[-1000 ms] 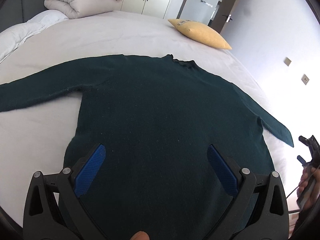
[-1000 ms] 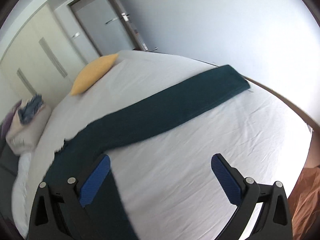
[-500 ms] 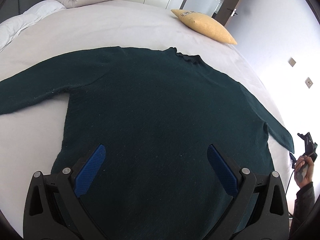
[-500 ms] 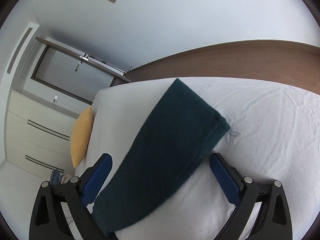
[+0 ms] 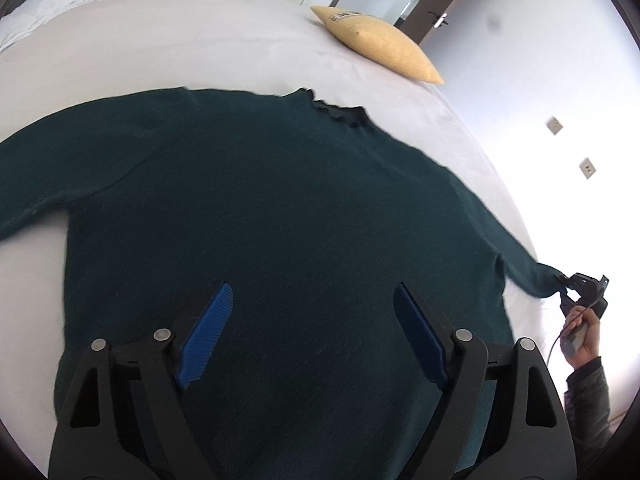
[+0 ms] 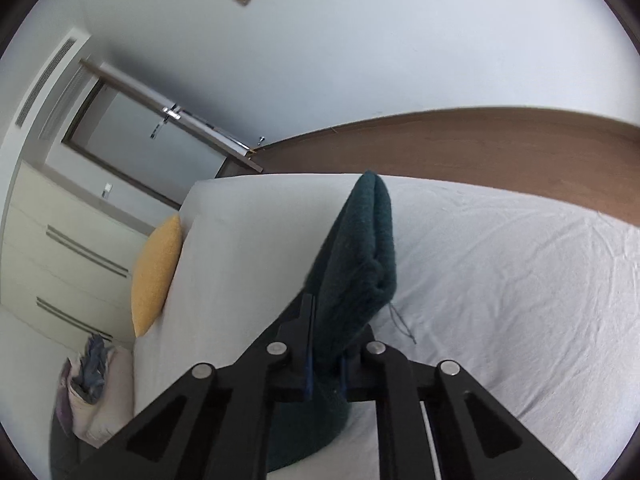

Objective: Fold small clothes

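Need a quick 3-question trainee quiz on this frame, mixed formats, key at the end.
1. True or false: the left gripper is shut on the hem of the dark green knitted sweater.
2. Multiple choice: the right gripper is clamped on which part of the sweater? A) the collar B) the cuff end of a sleeve C) the hem
3. Fill in: the cushion lying on the white bed sheet past the collar is ____ in colour.

Key:
1. False. Its blue pads stand wide apart above the sweater's body.
2. B
3. Yellow: the yellow cushion.
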The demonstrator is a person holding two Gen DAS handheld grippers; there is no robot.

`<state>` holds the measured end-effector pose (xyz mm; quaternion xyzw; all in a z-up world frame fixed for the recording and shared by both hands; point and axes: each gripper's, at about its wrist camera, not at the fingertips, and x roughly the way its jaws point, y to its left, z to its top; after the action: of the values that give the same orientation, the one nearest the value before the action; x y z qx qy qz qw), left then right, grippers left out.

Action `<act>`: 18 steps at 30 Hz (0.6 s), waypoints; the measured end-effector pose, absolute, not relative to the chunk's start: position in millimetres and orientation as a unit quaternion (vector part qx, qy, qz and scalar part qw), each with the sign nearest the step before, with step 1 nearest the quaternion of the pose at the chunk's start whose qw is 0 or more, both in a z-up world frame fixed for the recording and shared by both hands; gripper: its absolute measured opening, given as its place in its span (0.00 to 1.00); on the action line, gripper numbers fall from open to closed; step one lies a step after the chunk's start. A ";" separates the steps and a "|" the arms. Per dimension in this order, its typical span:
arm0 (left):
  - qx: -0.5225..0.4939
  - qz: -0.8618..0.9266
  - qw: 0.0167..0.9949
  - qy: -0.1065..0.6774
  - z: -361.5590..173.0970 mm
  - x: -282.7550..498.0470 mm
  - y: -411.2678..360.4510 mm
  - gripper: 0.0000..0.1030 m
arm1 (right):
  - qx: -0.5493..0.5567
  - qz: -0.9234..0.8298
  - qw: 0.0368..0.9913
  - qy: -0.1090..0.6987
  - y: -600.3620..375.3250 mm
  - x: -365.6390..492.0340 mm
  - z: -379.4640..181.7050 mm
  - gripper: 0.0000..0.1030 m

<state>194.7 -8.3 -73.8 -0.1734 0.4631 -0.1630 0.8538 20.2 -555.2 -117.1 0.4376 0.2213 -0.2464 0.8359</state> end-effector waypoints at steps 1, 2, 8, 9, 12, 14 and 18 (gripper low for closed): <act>-0.182 -0.170 0.851 0.461 -70.9 201.9 -10.7 0.80 | 0.406 -0.233 0.852 0.232 -536.3 35.3 -104.3 0.11; -0.189 -0.175 0.850 0.460 -68.8 209.2 -13.1 0.80 | 0.370 -0.210 0.872 0.243 -511.2 53.9 -91.0 0.11; -0.243 -0.233 0.822 0.460 -54.6 261.4 -37.8 0.81 | 0.144 -0.035 0.938 0.314 -312.4 144.4 -62.2 0.09; -0.254 -0.247 0.810 0.467 -55.0 270.0 -43.7 0.81 | 0.109 -0.010 0.939 0.326 -277.8 153.7 -66.5 0.09; -0.313 -0.291 0.757 0.494 -67.1 293.8 -56.3 0.81 | 0.029 0.032 0.934 0.355 -203.3 170.2 -90.3 0.09; -0.345 -0.302 0.725 0.514 -76.8 304.4 -60.3 0.81 | 0.006 0.047 0.928 0.370 -173.0 176.0 -104.6 0.09; -0.397 -0.321 0.685 0.519 -85.2 322.6 -62.7 0.81 | -0.023 0.056 0.923 0.380 -153.8 179.9 -113.7 0.09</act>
<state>322.6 -62.7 -85.2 -0.3973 0.5188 -0.3212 0.6855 179.9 -153.8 -113.7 -0.0233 0.3800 0.0561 0.9230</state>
